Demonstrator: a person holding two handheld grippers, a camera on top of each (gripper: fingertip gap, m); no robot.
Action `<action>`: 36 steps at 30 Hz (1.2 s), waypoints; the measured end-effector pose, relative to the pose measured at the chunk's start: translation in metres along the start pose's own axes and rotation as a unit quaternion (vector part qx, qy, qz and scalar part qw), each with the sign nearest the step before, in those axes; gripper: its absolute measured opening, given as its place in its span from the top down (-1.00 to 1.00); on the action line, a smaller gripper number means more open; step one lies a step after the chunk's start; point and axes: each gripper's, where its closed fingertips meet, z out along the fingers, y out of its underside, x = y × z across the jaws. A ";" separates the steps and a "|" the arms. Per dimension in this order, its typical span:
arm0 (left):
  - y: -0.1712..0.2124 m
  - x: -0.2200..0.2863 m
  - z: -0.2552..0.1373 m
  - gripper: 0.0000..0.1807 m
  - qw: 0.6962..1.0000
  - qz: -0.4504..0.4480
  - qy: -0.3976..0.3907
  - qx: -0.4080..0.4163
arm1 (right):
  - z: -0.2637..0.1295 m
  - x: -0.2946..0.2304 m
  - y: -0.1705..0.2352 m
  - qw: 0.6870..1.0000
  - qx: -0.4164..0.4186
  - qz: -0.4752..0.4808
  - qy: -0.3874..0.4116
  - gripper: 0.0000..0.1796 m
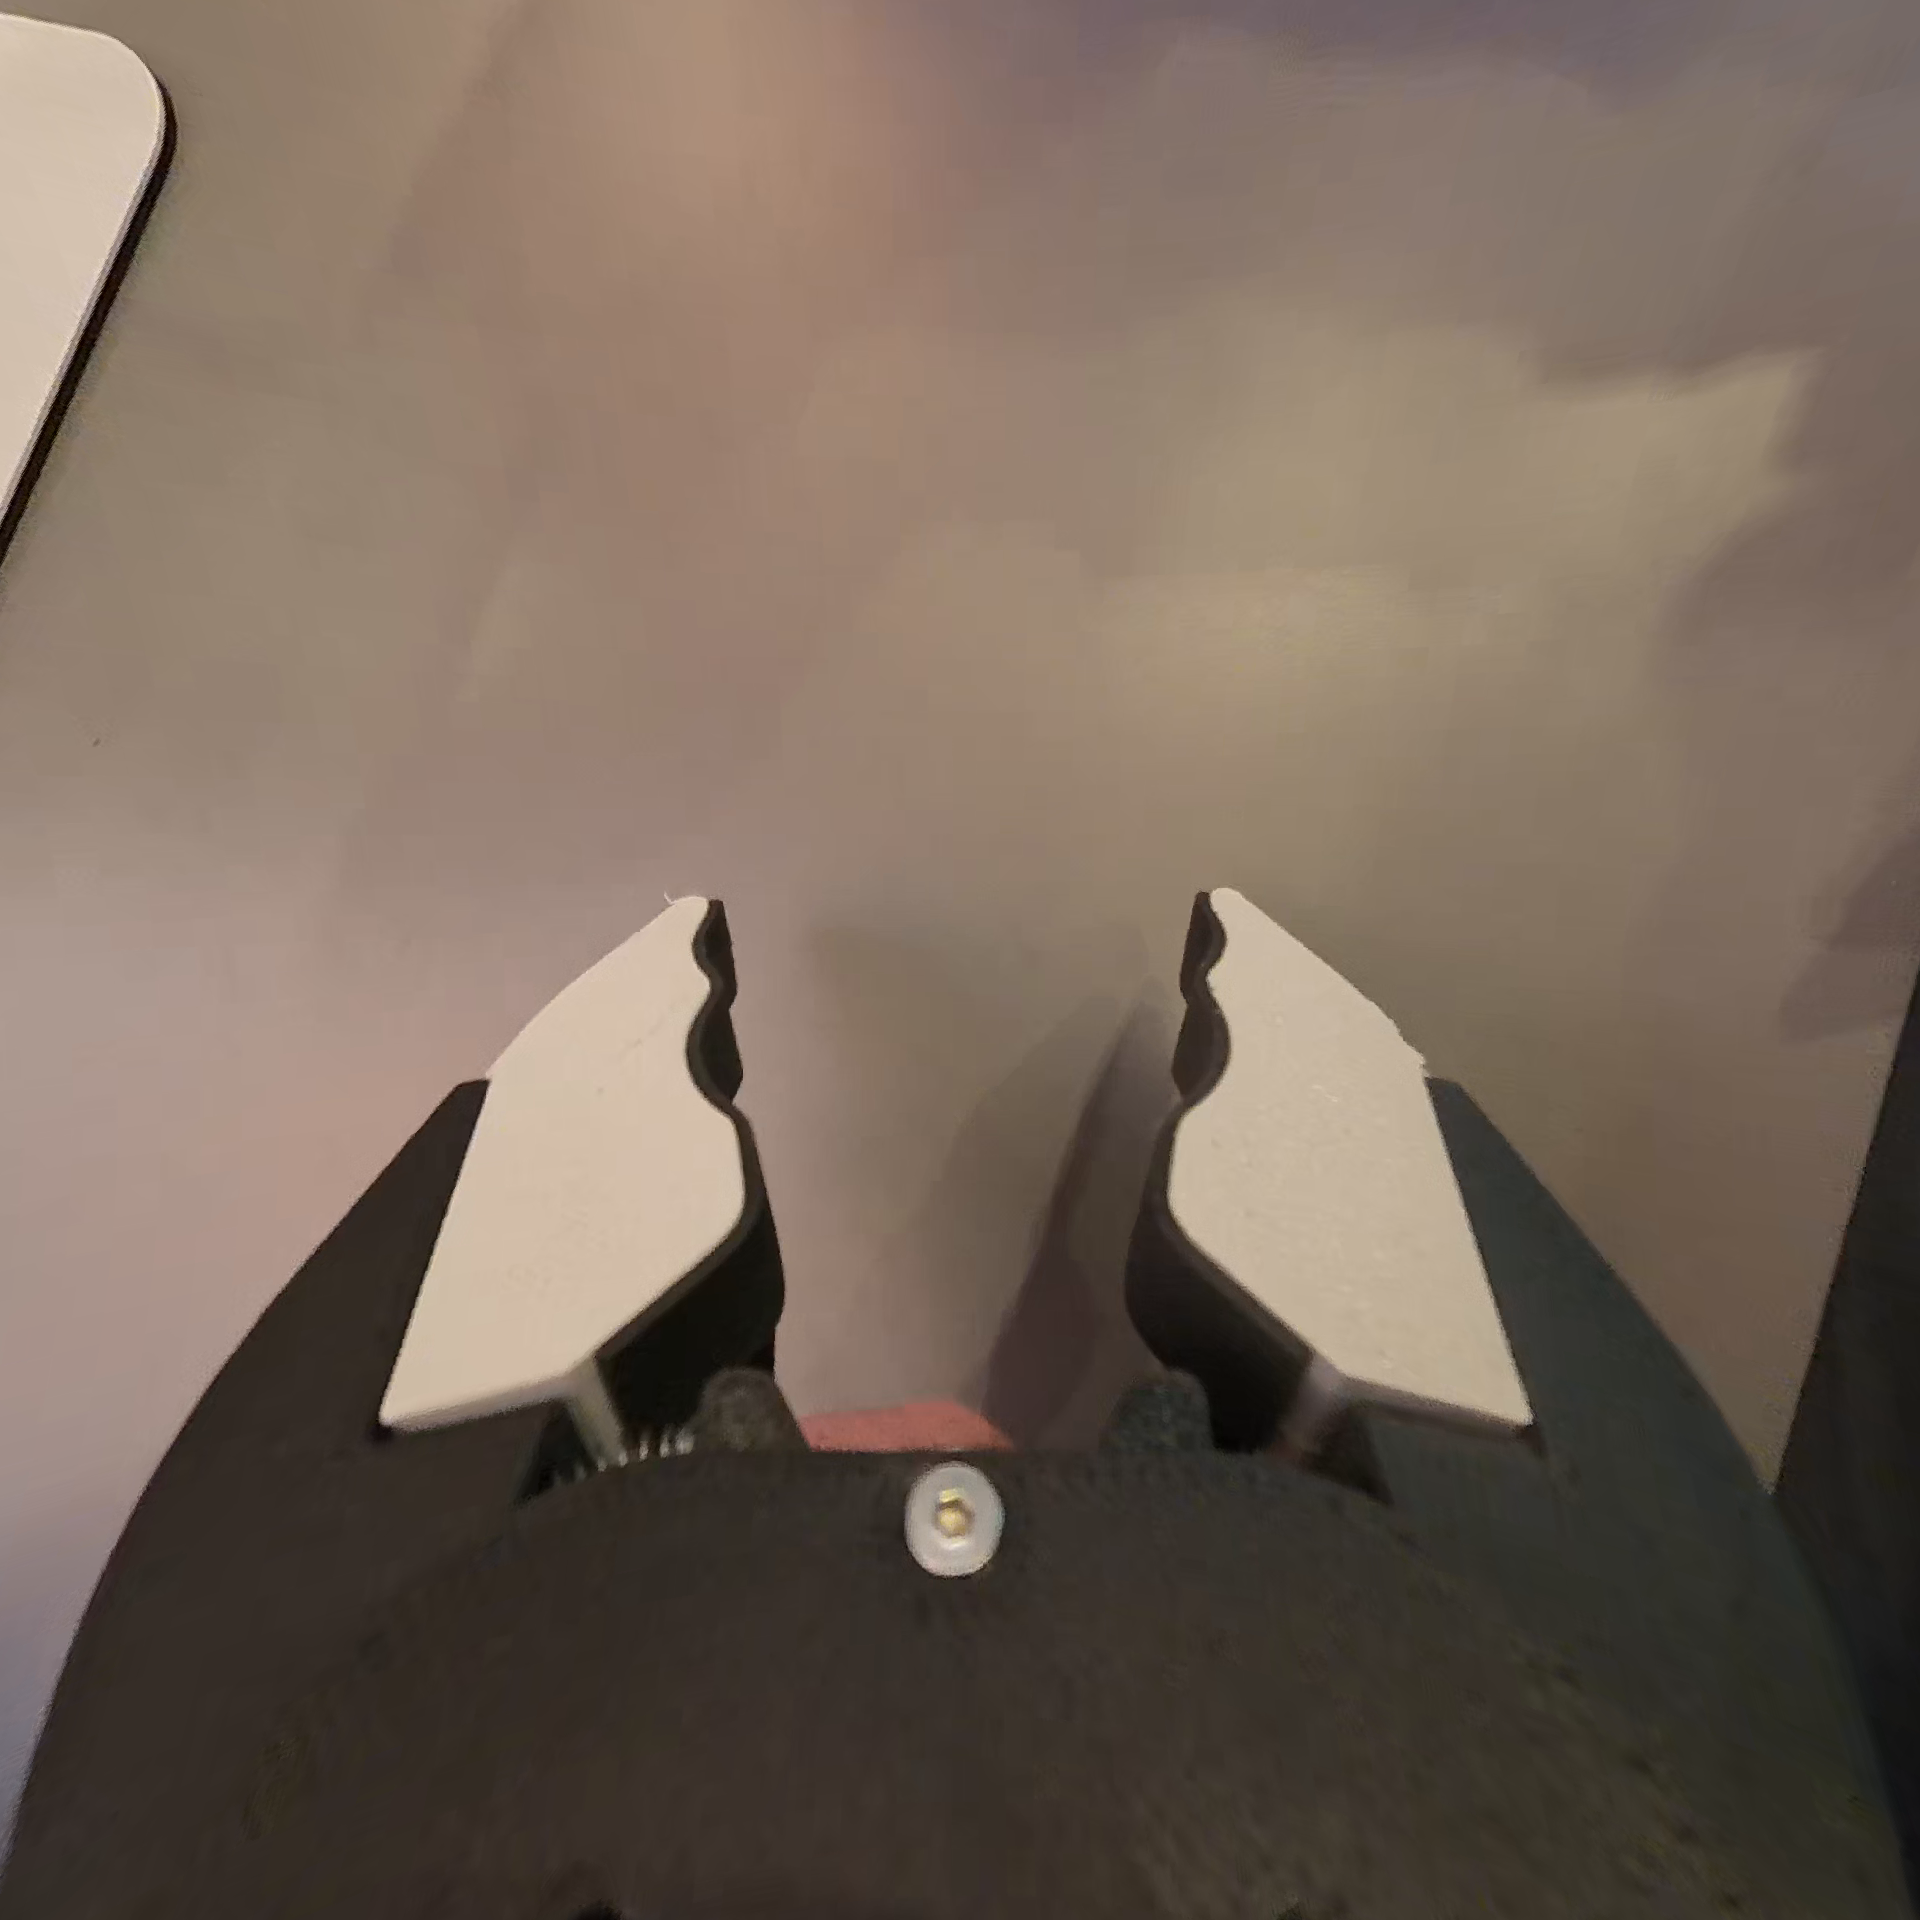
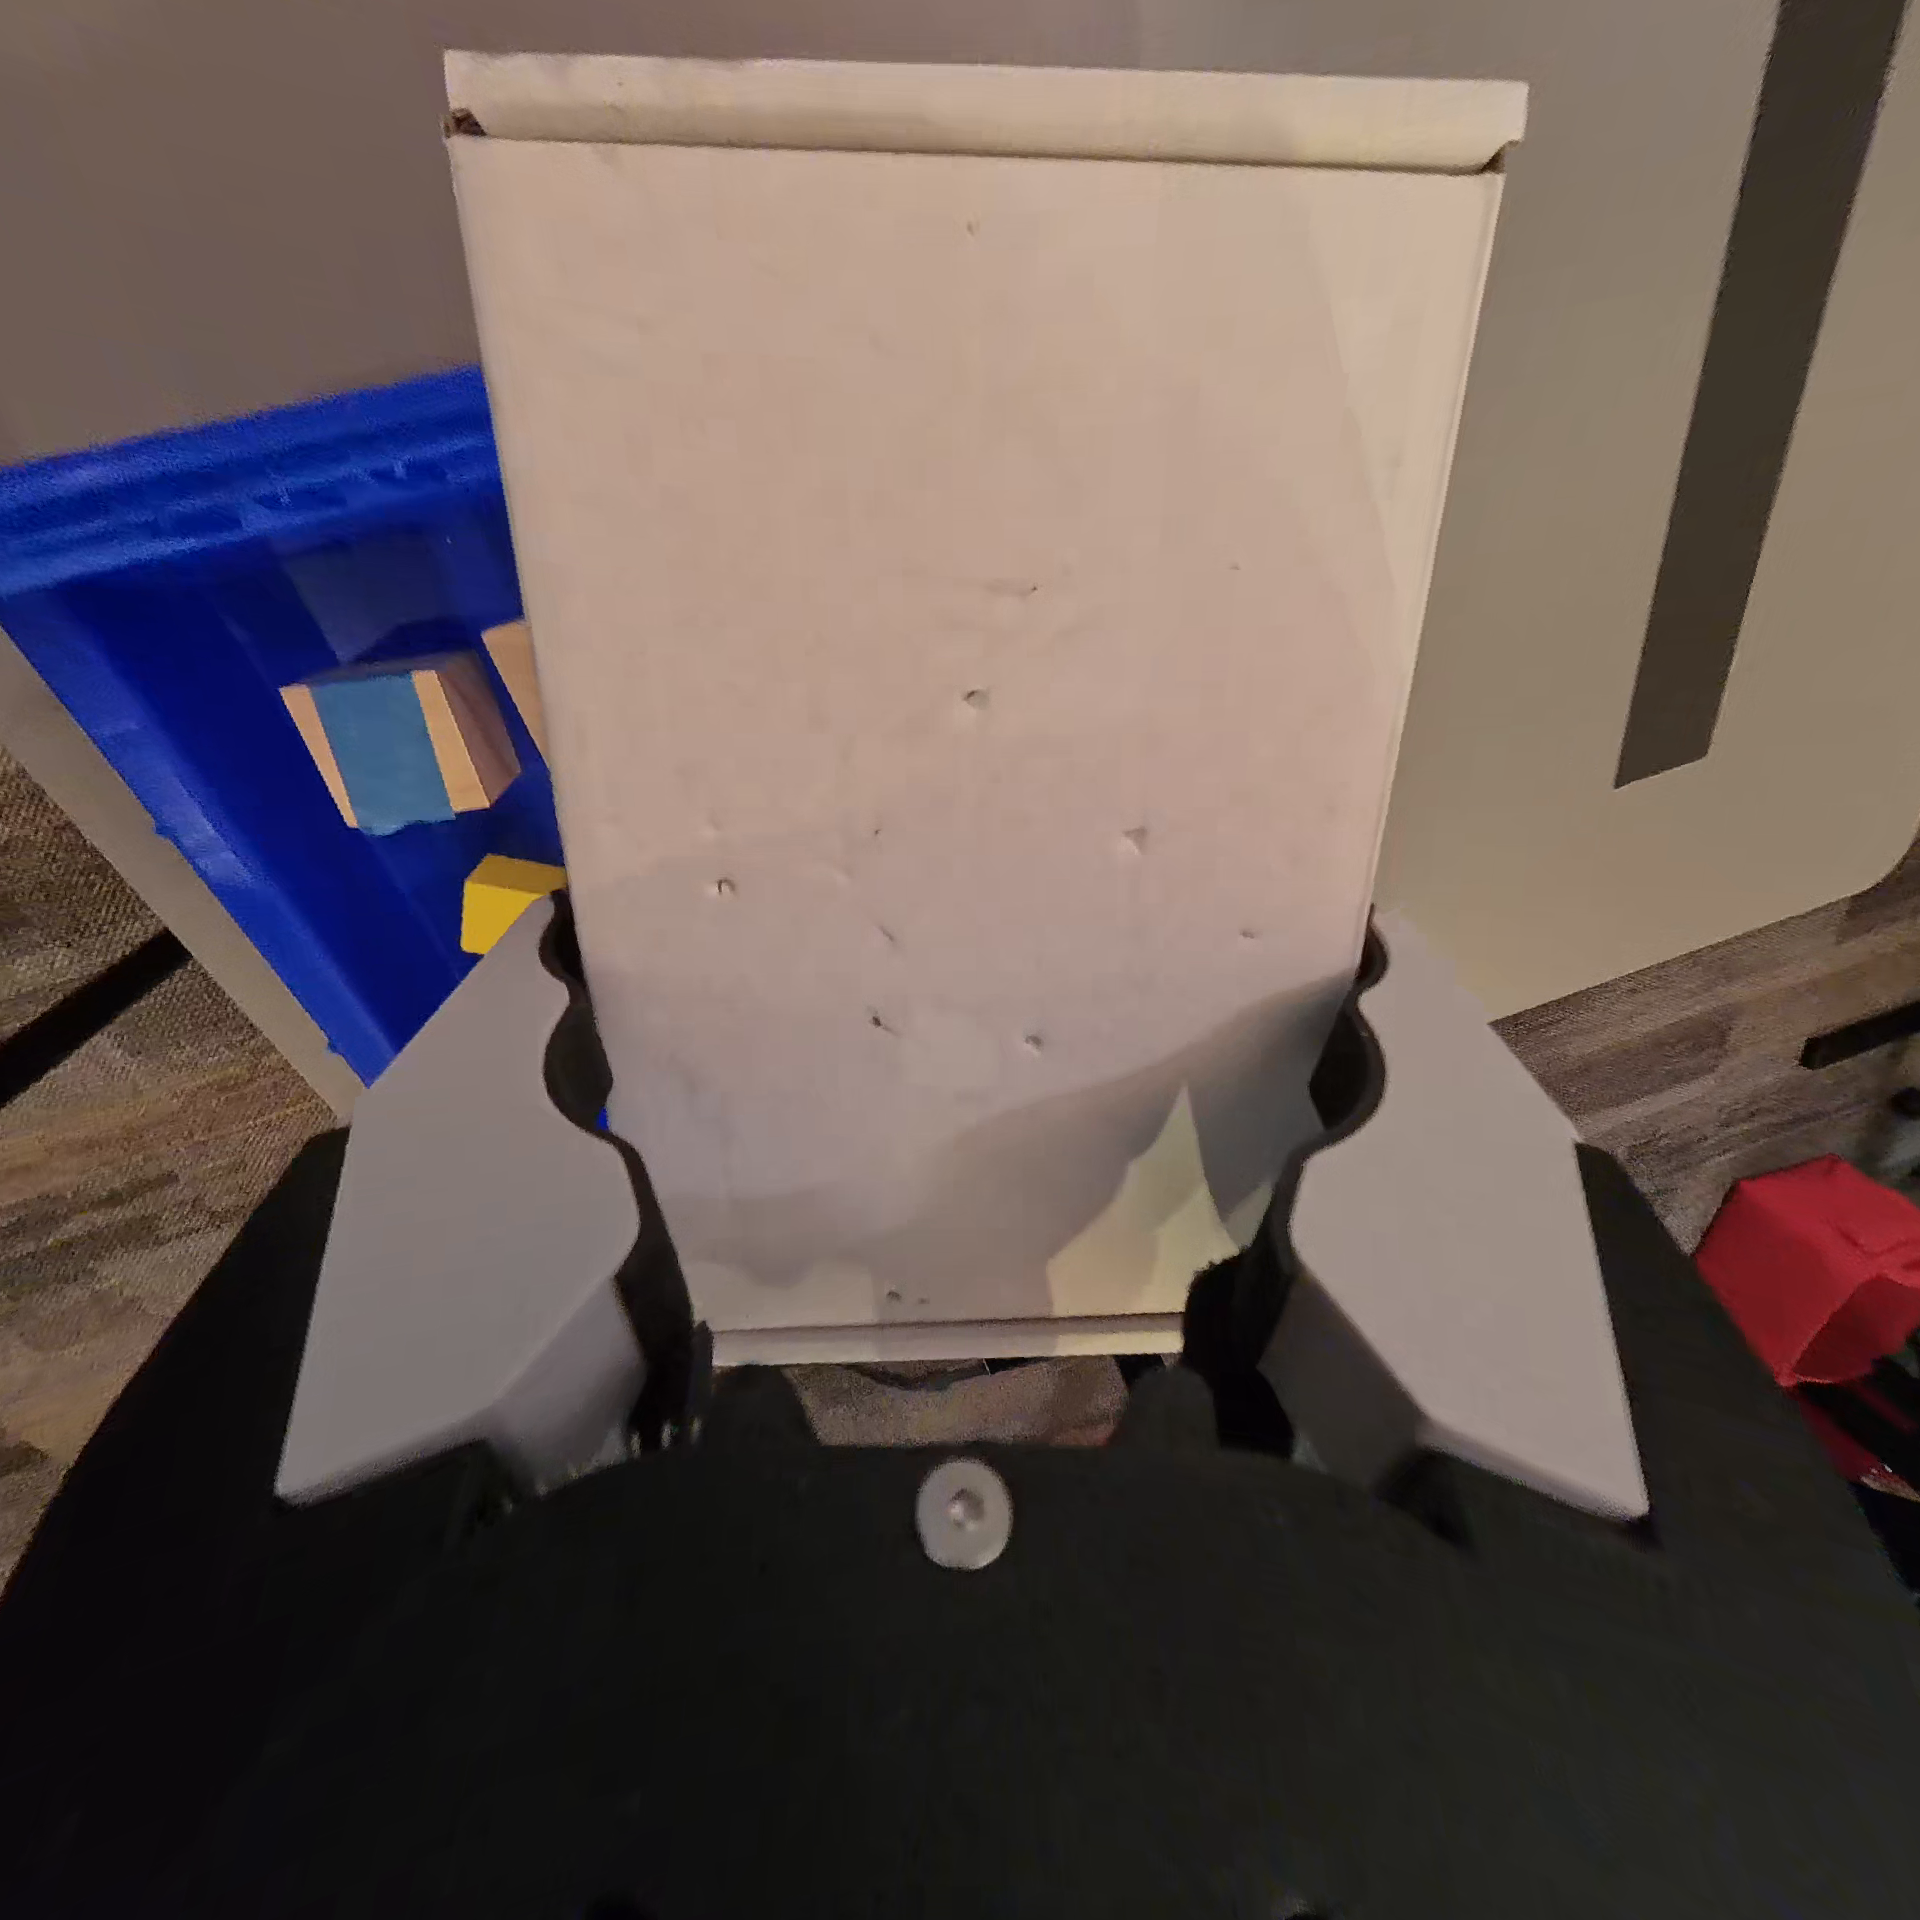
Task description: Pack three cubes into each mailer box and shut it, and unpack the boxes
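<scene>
- Between the two pale fingers (image 2: 468,1195) of the right gripper (image 2: 961,925): white mailer box (image 2: 977,623), lid shut, clamped by its long sides and reaching well forward past the fingertips.
- Box surface pocked with small dents; its near short edge sits just ahead of the gripper's black body.
- Left of the box, partly hidden behind it: blue bin (image 2: 208,623) holding a blue-and-wood cube (image 2: 400,743) and a yellow cube (image 2: 504,899).
- Right of the box, low on the carpeted floor (image 2: 135,1122): a red object (image 2: 1829,1268), kind unclear.
- Left gripper (image 1: 961,904): jaws apart, nothing between them, over the blurred grey tabletop (image 1: 935,520).
- Far left of that gripper: corner of a white rounded panel (image 1: 73,208).
</scene>
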 end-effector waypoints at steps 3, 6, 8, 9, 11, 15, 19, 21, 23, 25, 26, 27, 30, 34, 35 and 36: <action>0.004 -0.001 0.003 0.09 1.000 -0.001 -0.001 -0.007 | 0.010 0.000 0.008 1.000 -0.008 -0.002 -0.016 -0.53; 0.005 -0.002 0.004 0.10 1.000 -0.003 0.001 -0.008 | 0.021 0.000 0.010 0.999 -0.014 -0.011 -0.027 -0.53; 0.005 -0.002 0.006 0.10 1.000 -0.003 0.002 -0.008 | 0.027 0.000 0.011 0.999 -0.022 -0.017 -0.035 -0.46; 0.005 -0.002 0.007 0.10 1.000 -0.002 0.001 -0.009 | 0.031 0.001 0.012 0.999 -0.029 -0.021 -0.036 -0.46; 0.006 -0.003 0.008 0.10 1.000 0.000 0.002 -0.011 | 0.038 0.001 0.014 0.998 -0.037 -0.027 -0.041 -0.46; 0.008 -0.003 0.010 0.09 1.000 0.001 0.002 -0.014 | 0.050 0.006 0.023 0.996 -0.066 -0.035 -0.045 -0.46; 0.009 -0.002 0.011 0.10 1.000 0.002 0.005 -0.017 | 0.063 0.006 0.017 0.996 -0.052 -0.046 -0.057 -0.47; 0.009 -0.002 0.012 0.10 1.000 0.004 0.007 -0.017 | 0.067 0.008 0.011 0.996 -0.040 -0.053 -0.052 -0.47; 0.009 -0.001 0.012 0.11 1.000 0.005 0.008 -0.018 | 0.076 0.012 0.017 0.995 -0.062 -0.057 -0.045 -0.47; 0.009 -0.001 0.013 0.11 1.000 0.005 0.009 -0.017 | 0.085 0.011 0.025 0.993 -0.087 -0.059 -0.047 -0.48; 0.009 -0.001 0.013 0.11 1.000 0.005 0.008 -0.017 | 0.088 0.013 0.029 0.993 -0.095 -0.061 -0.040 -0.52; 0.009 -0.001 0.013 0.11 1.000 0.005 0.008 -0.017 | 0.088 0.015 0.031 0.993 -0.100 -0.058 -0.036 -0.54; 0.009 -0.001 0.013 0.10 1.000 0.005 0.007 -0.017 | 0.082 0.016 0.029 0.995 -0.083 -0.045 -0.026 -0.57; 0.008 0.002 0.013 0.14 1.000 0.011 0.014 -0.017 | 0.063 0.017 0.030 0.998 -0.067 -0.023 0.003 -0.57; 0.008 0.006 0.013 0.17 1.000 0.015 0.020 -0.018 | 0.057 0.017 0.031 0.998 -0.055 -0.009 0.012 -0.57; 0.008 0.010 0.011 0.21 0.999 0.019 0.029 -0.017 | 0.049 0.017 0.030 0.999 -0.033 0.012 0.022 -0.57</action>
